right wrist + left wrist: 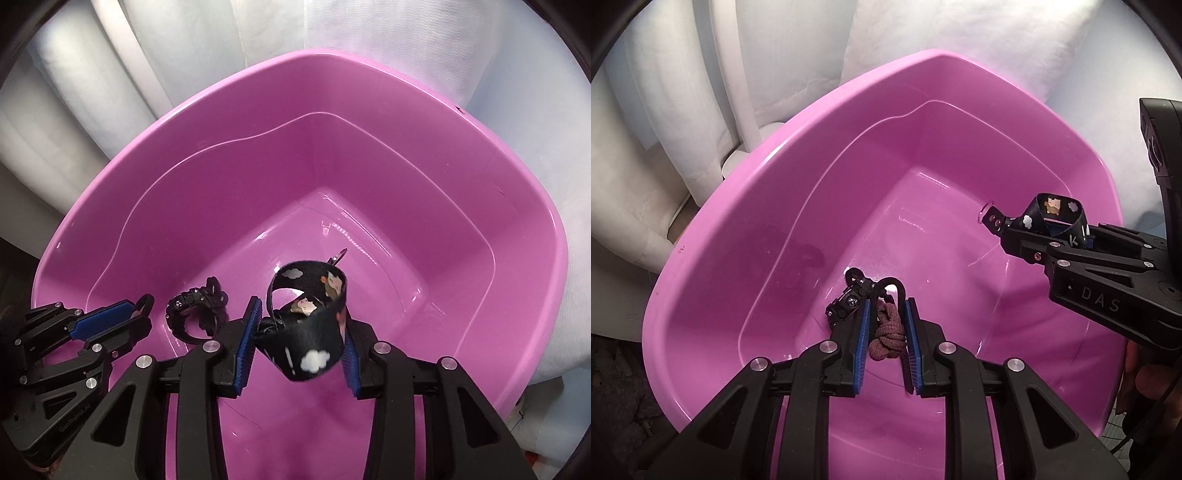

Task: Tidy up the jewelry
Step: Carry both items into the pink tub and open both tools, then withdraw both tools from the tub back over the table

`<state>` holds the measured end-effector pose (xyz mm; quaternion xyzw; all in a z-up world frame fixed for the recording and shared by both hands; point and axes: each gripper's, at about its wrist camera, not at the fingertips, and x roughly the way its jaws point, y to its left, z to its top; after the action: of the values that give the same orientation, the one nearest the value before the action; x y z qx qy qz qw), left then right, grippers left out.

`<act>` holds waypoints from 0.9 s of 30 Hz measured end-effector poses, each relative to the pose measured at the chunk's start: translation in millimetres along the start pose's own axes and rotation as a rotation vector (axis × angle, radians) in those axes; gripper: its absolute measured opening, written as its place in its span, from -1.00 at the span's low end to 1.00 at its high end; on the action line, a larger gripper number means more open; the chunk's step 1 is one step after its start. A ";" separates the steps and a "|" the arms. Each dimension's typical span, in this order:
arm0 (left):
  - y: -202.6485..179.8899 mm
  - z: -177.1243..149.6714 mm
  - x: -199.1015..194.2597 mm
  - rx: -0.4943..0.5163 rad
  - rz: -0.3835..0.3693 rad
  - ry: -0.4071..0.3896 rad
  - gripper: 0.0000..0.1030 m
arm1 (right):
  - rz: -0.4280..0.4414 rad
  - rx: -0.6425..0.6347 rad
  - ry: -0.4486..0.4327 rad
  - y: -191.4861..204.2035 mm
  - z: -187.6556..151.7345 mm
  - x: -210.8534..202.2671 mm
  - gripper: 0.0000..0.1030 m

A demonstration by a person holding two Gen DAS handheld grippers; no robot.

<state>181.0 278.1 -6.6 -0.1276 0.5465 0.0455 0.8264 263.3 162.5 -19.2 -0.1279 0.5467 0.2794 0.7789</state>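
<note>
Presently the left gripper (pixel 886 325) clamps a knotted maroon band (pixel 886 334), low in the pink tub (pixel 746 206). At three o'clock, the right gripper (pixel 299 334) stands apart around a printed strap (pixel 314 325). Black bracelet (pixel 192 310) already deposited; two pieces pending.

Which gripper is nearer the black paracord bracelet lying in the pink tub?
Left. The left gripper is right beside the bracelet; the right gripper is farther off, with the printed strap between its jaws.

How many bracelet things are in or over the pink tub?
3. A black paracord bracelet lies in the pink tub; a knotted maroon band sits between the left fingers; a cloud-print strap between the right fingers.
</note>
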 end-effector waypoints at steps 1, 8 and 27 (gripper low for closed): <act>0.0 0.1 -0.1 0.001 0.001 0.001 -0.60 | 0.001 0.000 0.000 0.3 0.0 0.1 -0.18; -3.1 0.1 -10.2 0.030 0.030 -0.031 0.17 | -0.001 0.001 -0.004 0.7 0.3 -4.7 -0.08; -5.2 -16.7 -37.6 0.025 0.038 -0.070 0.50 | 0.002 -0.013 -0.060 3.1 -12.7 -34.1 0.03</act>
<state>152.3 271.2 22.4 -0.1053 0.5201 0.0588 0.8455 243.2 148.6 7.9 -0.1241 0.5214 0.2876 0.7937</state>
